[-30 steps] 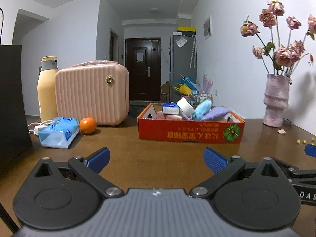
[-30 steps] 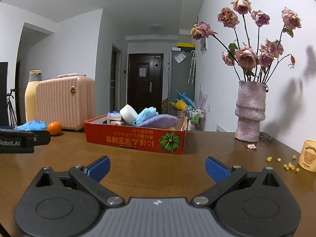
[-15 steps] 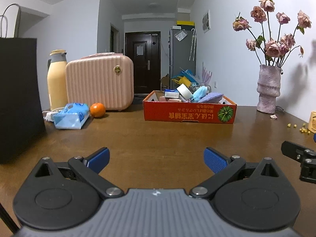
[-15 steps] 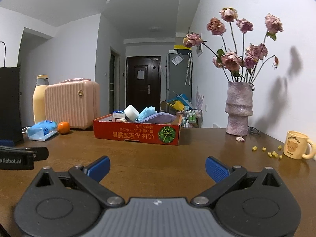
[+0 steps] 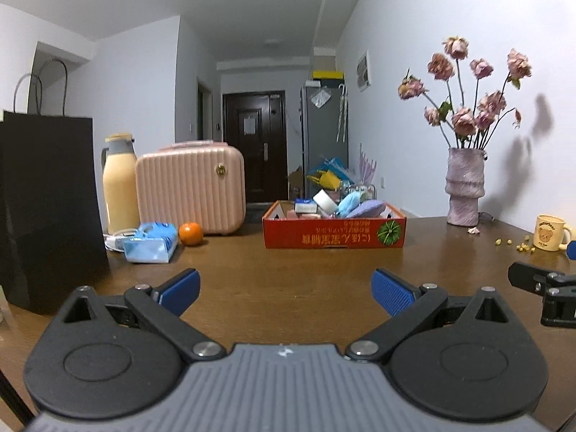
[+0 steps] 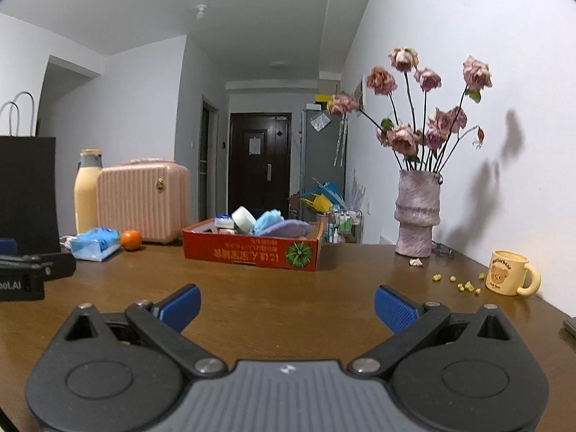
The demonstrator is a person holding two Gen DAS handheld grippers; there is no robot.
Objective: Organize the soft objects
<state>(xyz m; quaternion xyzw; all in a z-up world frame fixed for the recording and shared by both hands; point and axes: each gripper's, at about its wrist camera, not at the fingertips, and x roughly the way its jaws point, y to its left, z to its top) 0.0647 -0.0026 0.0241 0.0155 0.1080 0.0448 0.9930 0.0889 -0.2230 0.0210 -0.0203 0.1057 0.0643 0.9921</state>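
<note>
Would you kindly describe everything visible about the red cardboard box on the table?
The red cardboard box is a shallow open tray that rests flat on the brown table. Its front wall bears upside-down yellow print and a green pumpkin picture. Inside are piled a white roll, a blue fluffy item, a purple pad and small packets. Neither gripper touches it.

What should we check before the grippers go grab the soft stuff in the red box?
1. Left gripper open and holding nothing: ok.
2. Right gripper open and holding nothing: ok.
3. Bare table between the grippers and the red box: ok.
4. Soft things reachable on top: the blue fluffy cloth and purple pad stick up above the rim: ok.
5. Breakables away from the path: the vase and mug stand off to the right: ok.
6. What lies at the box bottom: cannot tell.
</note>
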